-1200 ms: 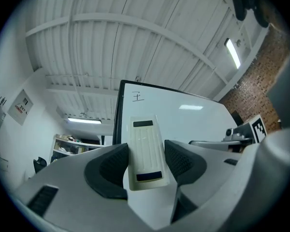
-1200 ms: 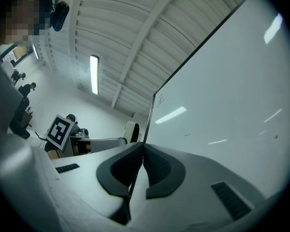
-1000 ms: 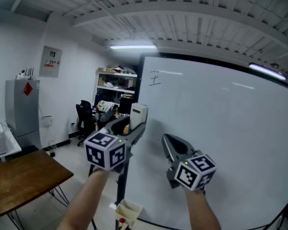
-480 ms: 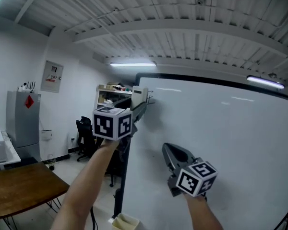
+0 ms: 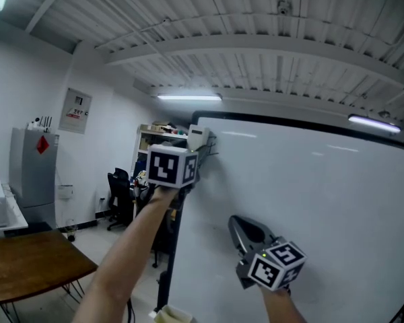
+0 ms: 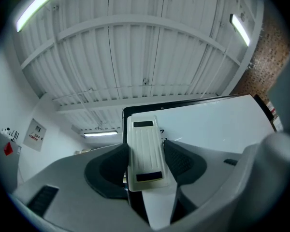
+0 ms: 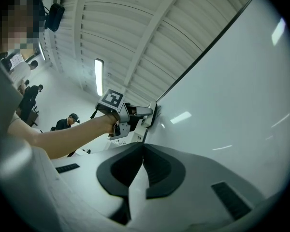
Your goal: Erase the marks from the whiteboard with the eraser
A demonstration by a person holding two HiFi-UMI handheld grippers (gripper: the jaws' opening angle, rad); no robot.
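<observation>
A white eraser (image 5: 198, 137) is pinched in the left gripper (image 5: 202, 144) at the upper-left corner of the whiteboard (image 5: 310, 200). Wiping seems underway, and pressed sideways strokes are called for next. The right gripper (image 5: 242, 226) is pressed together, empty.

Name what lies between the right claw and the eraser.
Only bare whiteboard separates the right claw from the eraser, as the head view shows.

The whiteboard (image 5: 310, 200) runs past the right edge.
</observation>
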